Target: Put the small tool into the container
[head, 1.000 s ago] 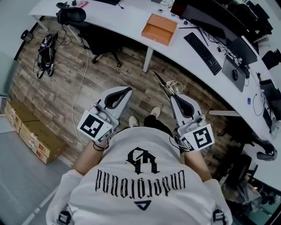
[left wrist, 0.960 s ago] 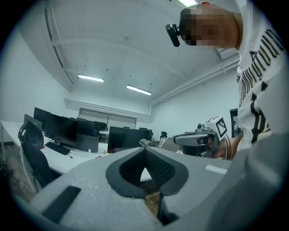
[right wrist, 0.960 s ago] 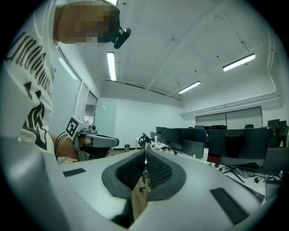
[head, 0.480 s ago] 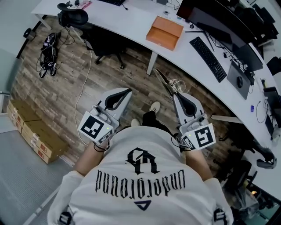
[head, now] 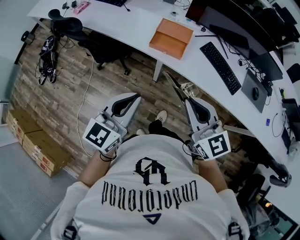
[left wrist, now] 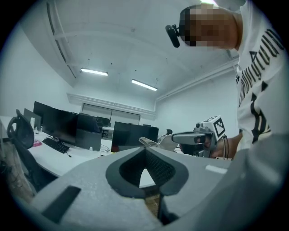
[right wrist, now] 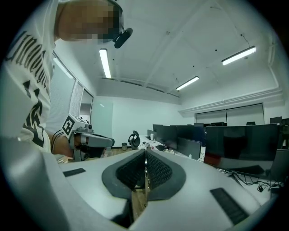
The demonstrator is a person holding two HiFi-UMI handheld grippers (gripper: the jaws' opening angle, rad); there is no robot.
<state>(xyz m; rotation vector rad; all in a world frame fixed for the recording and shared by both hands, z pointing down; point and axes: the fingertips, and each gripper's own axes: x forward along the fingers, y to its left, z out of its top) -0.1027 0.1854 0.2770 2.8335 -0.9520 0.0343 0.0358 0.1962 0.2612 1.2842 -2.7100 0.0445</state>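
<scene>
R gripper (head: pixel 186 99) pinches thin tool (head: pixel 172 84); L gripper (head: pixel 137 97) pressed together, empty. Orange box (head: pixel 171 32) far off on desk (head: pixel 133 21): tool may slip en route.

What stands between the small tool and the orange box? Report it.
Nothing visible does. The right gripper holds the small tool in its jaws over the floor, and only bare desk edge lies between it and the orange box.

I see an office: a long white desk (head: pixel 126 18) with monitors (head: pixel 220 14), a keyboard (head: pixel 220 56) and a swivel chair (head: pixel 68 23).
</scene>
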